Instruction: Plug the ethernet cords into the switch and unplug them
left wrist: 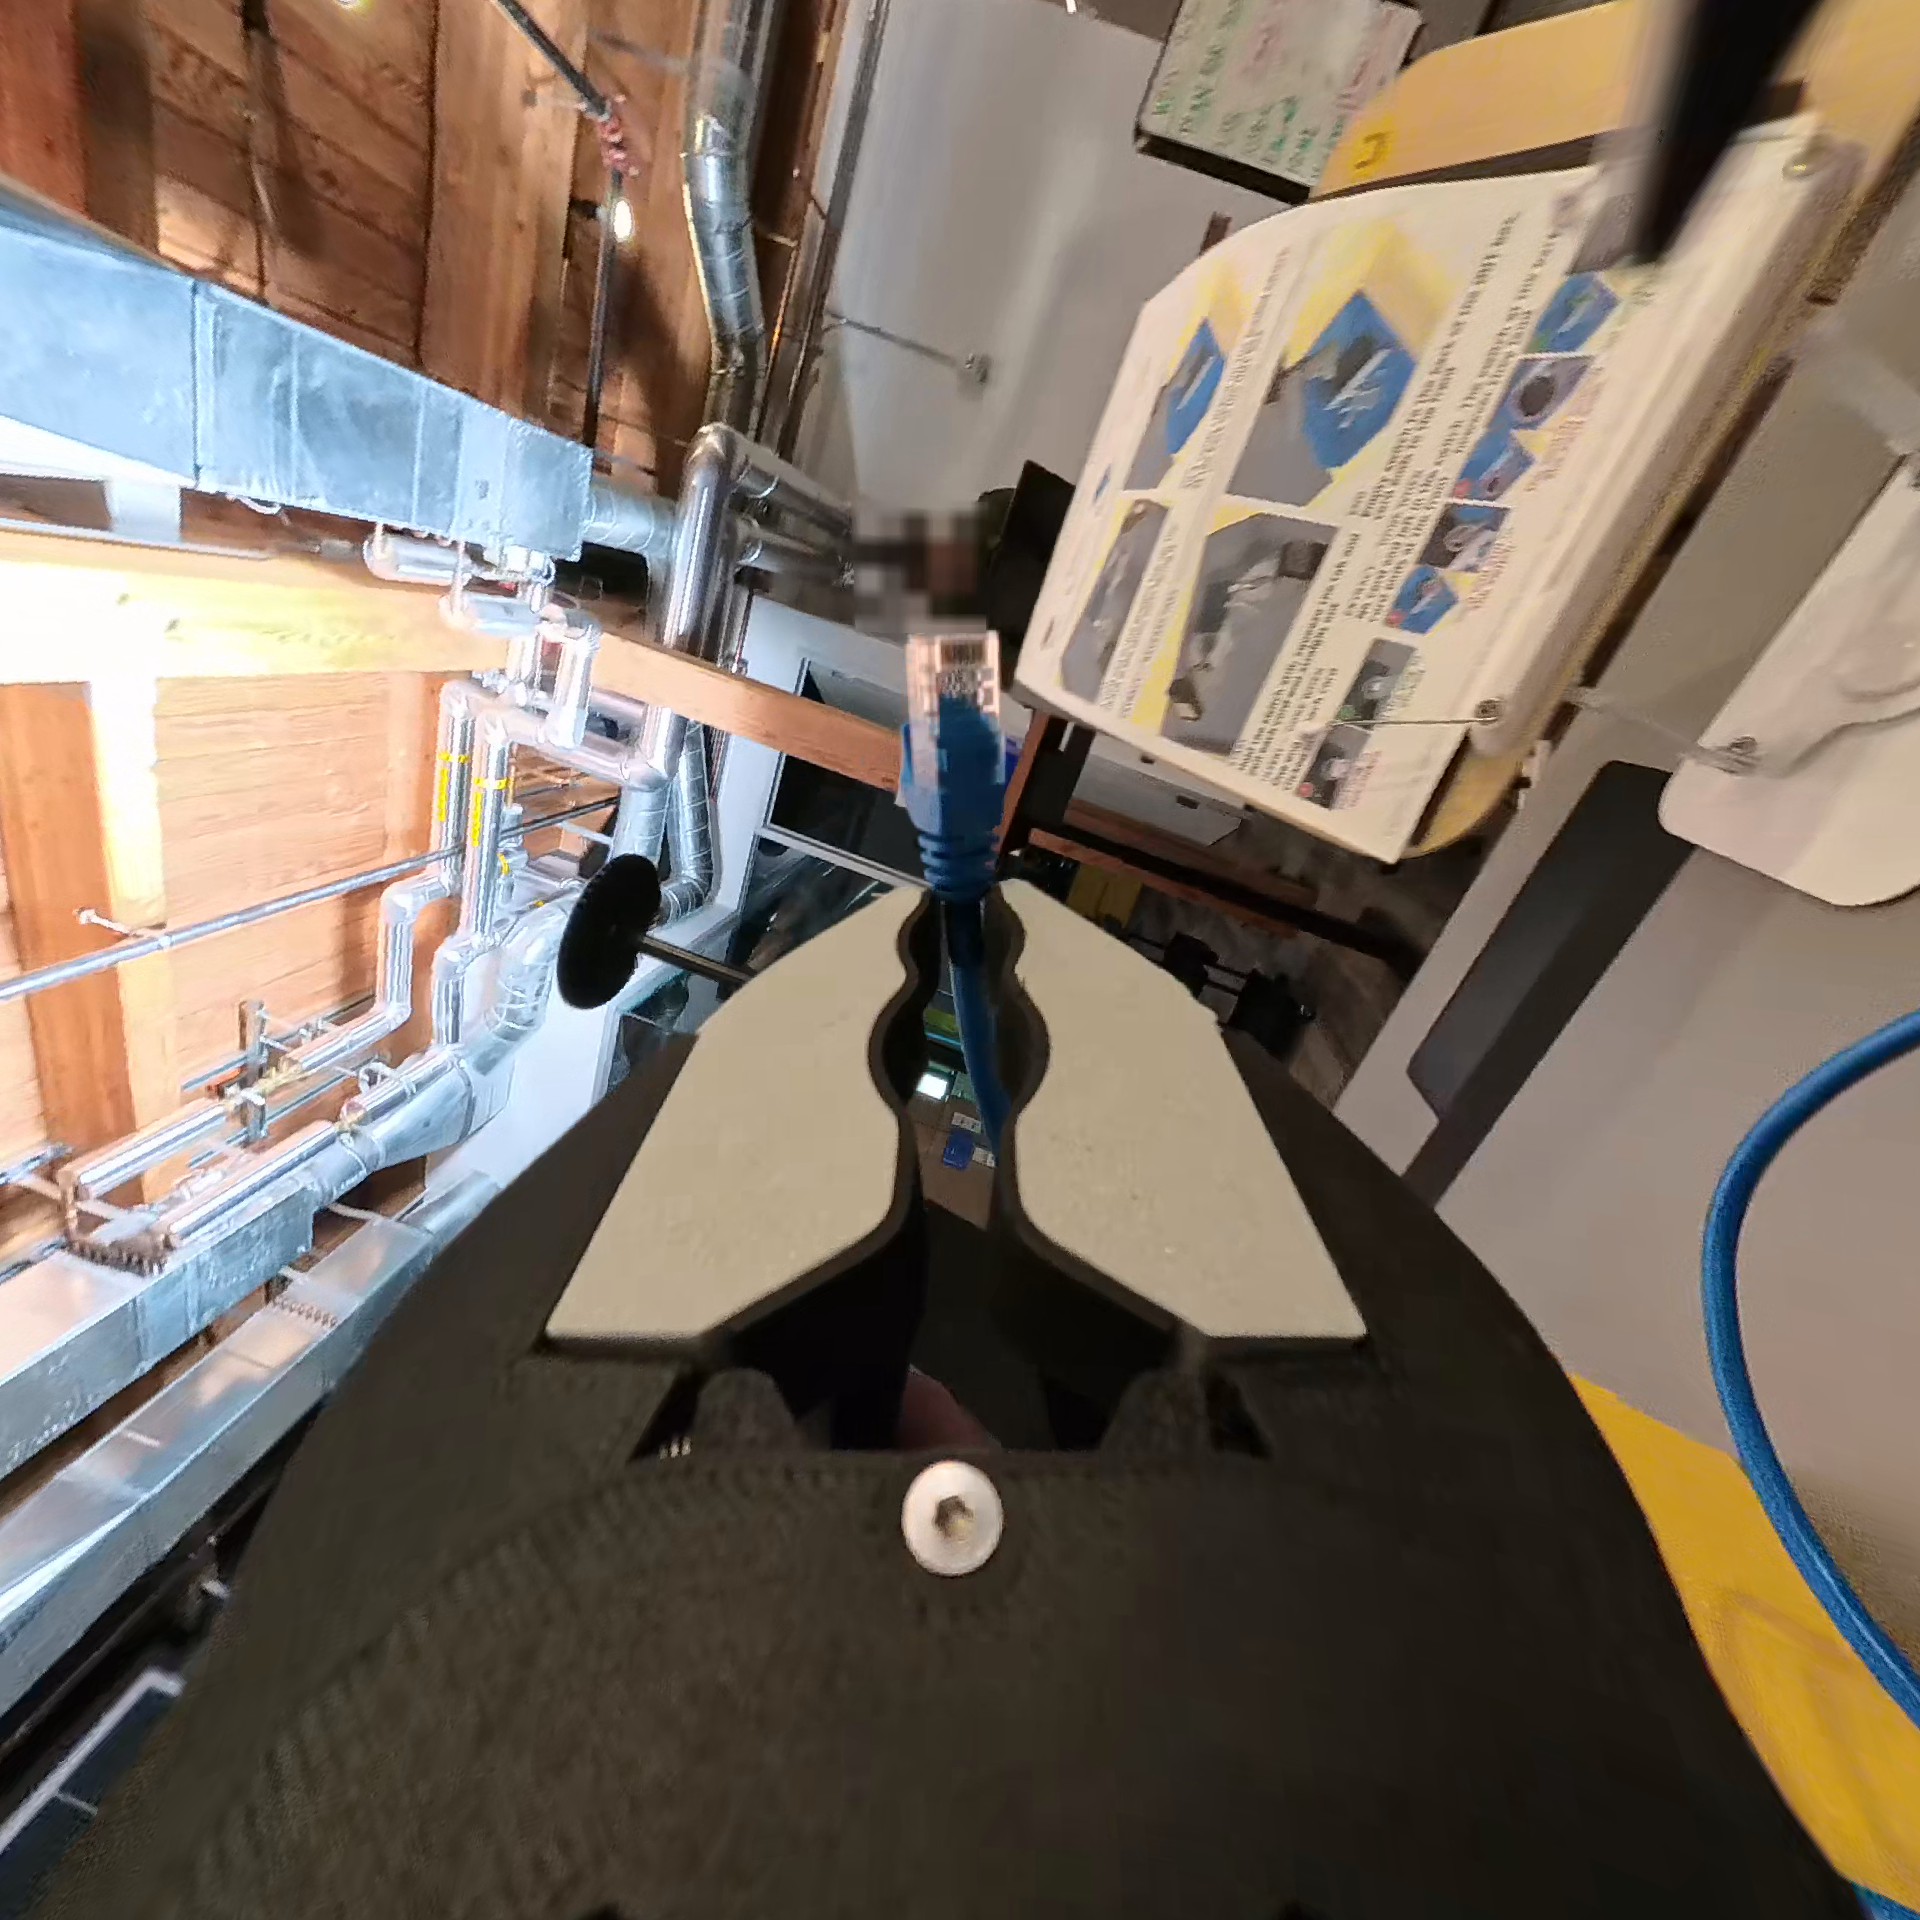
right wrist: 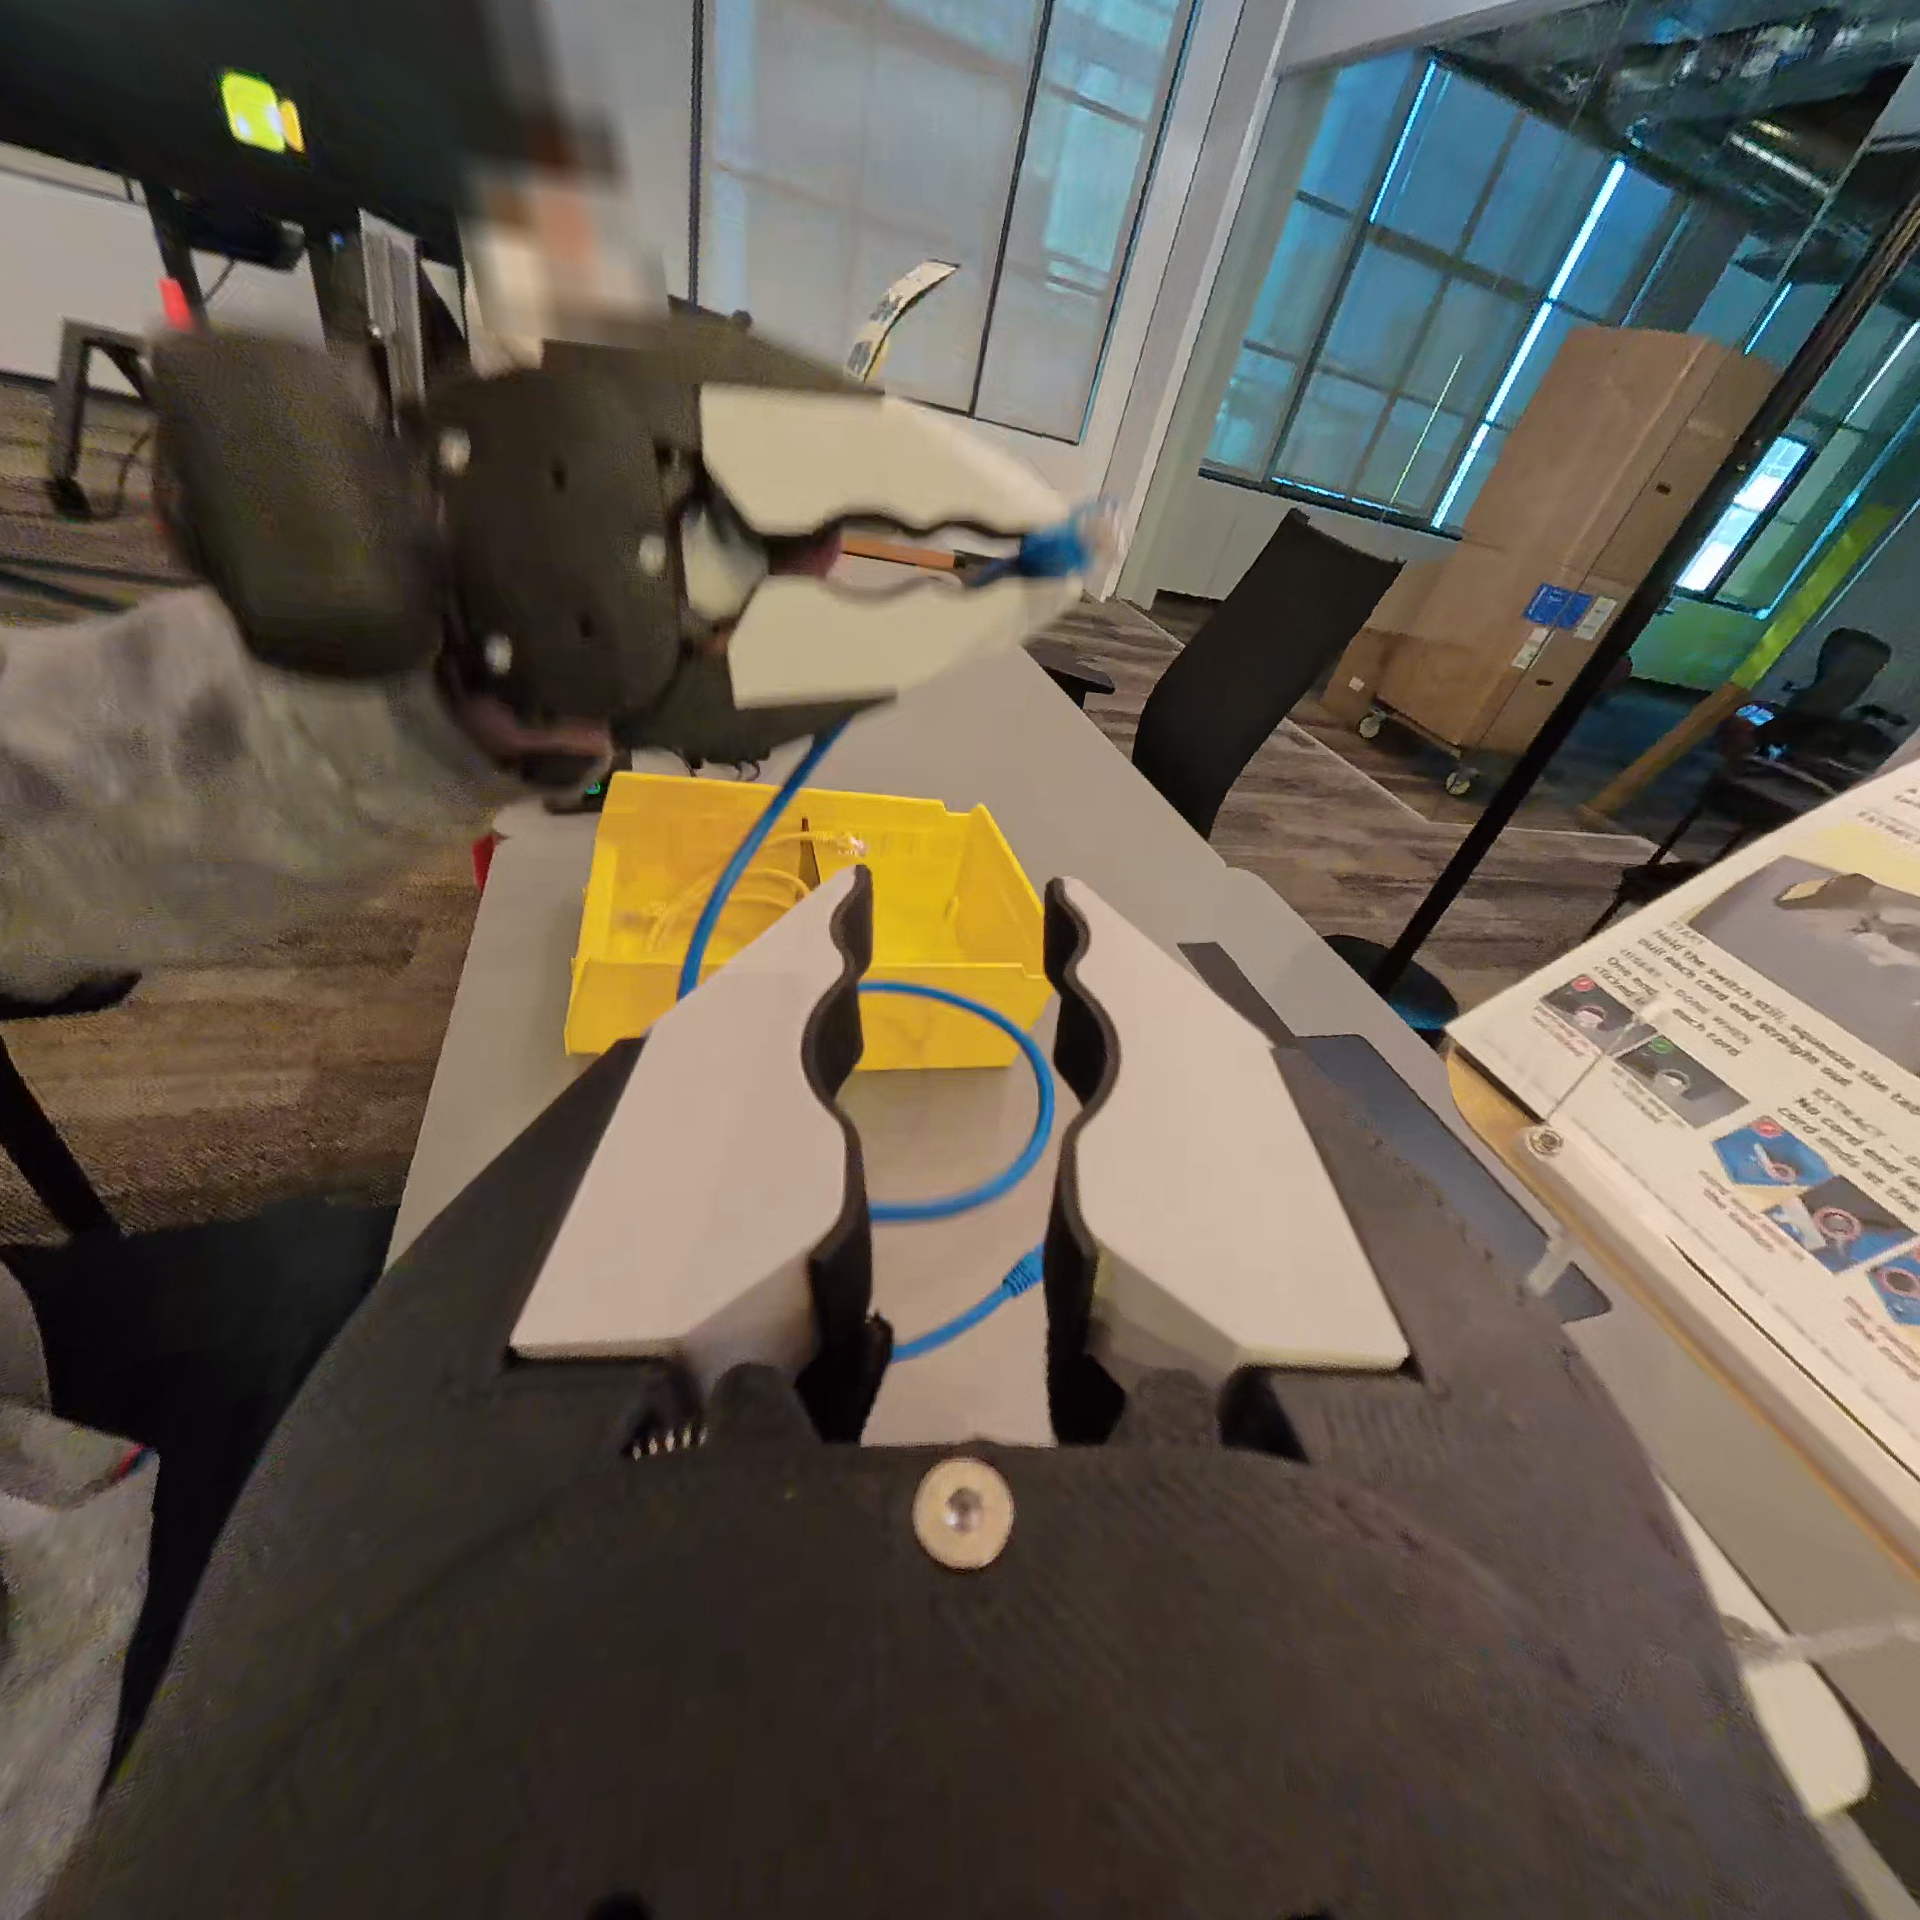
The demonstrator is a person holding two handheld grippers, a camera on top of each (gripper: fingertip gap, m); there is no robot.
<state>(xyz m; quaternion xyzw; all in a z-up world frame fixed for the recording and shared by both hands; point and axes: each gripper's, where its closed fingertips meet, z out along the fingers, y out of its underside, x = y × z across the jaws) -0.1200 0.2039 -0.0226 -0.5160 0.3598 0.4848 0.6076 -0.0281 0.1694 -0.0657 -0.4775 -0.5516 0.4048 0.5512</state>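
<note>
Left claw [left wrist: 961, 914] is clamped on the blue ethernet cord [left wrist: 966, 997] just behind the boot, so the clear plug [left wrist: 954, 675] sticks out past the fingertips, raised in the air and pointing off toward the ceiling ducts in the left wrist view. Seen from the right wrist view, the same left claw [right wrist: 1023, 582] is held up above the grey surface [right wrist: 956, 748], the plug end [right wrist: 1070, 540] poking out to the right, and the cord drops from under it toward the yellow bin [right wrist: 935, 925]. From there the cord runs onto the surface in a loose loop [right wrist: 997, 1164], and its other boot end [right wrist: 1023, 1273] lies flat on the surface. Right claw [right wrist: 956, 904] has its fingers apart and nothing between them; it hangs over that loop with the free end showing in the gap. Yellow bin sits on the surface just beyond the right claw; pale cords lie inside it. A laminated instruction sheet [right wrist: 1714, 1091] lies on the right side of the surface. Can't see the switch in either view.
</note>
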